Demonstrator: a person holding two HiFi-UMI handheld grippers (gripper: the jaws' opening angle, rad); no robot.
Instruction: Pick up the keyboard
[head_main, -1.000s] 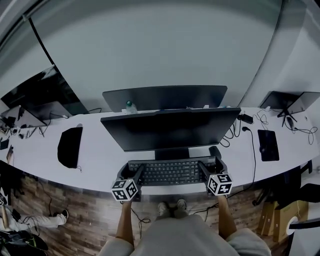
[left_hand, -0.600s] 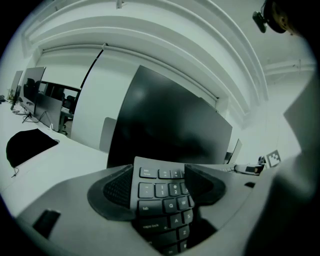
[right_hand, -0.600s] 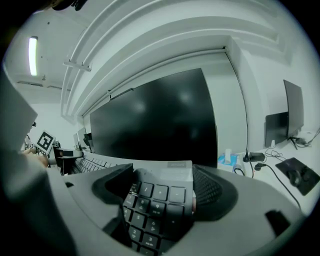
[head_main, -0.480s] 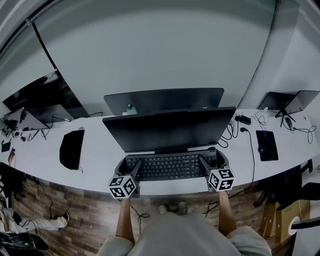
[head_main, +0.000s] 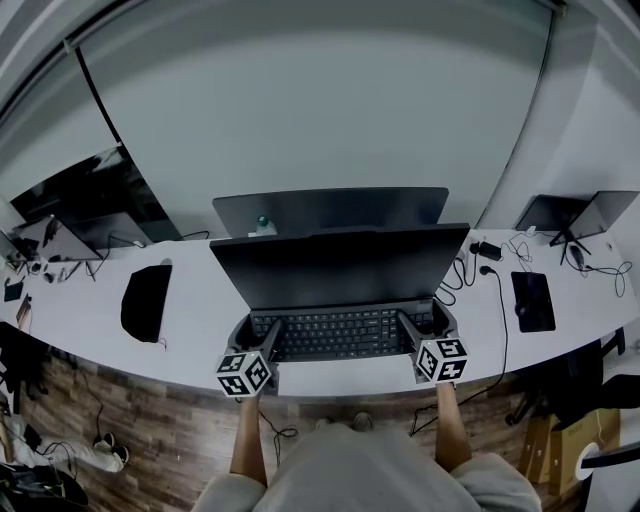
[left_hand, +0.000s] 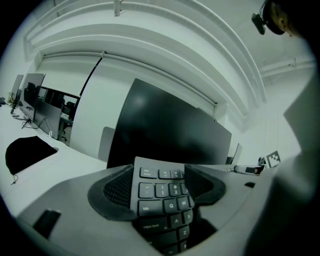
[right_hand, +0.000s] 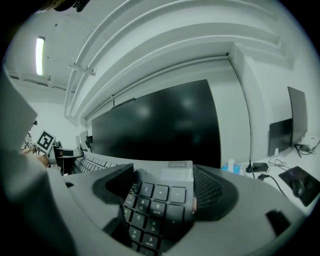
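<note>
The black keyboard (head_main: 340, 333) hangs level in front of the dark monitor (head_main: 340, 265), above the white desk (head_main: 200, 310). My left gripper (head_main: 256, 334) is shut on its left end, and the pads clamp the end by the esc and tab keys (left_hand: 157, 192). At the other end my right gripper (head_main: 426, 322) is shut on the number-pad end (right_hand: 160, 197). In each gripper view the keyboard (left_hand: 165, 175) fills the gap between the jaws.
A second dark screen (head_main: 330, 208) stands behind the monitor. A black bag (head_main: 146, 300) lies on the desk at the left. Cables (head_main: 492, 262) and a dark pad with a mouse (head_main: 530, 300) lie at the right. Laptops sit at both far ends; wooden floor lies below.
Both grippers have risen together with the keyboard held between them. It has left the desk and now sits higher against the monitor's lower edge.
</note>
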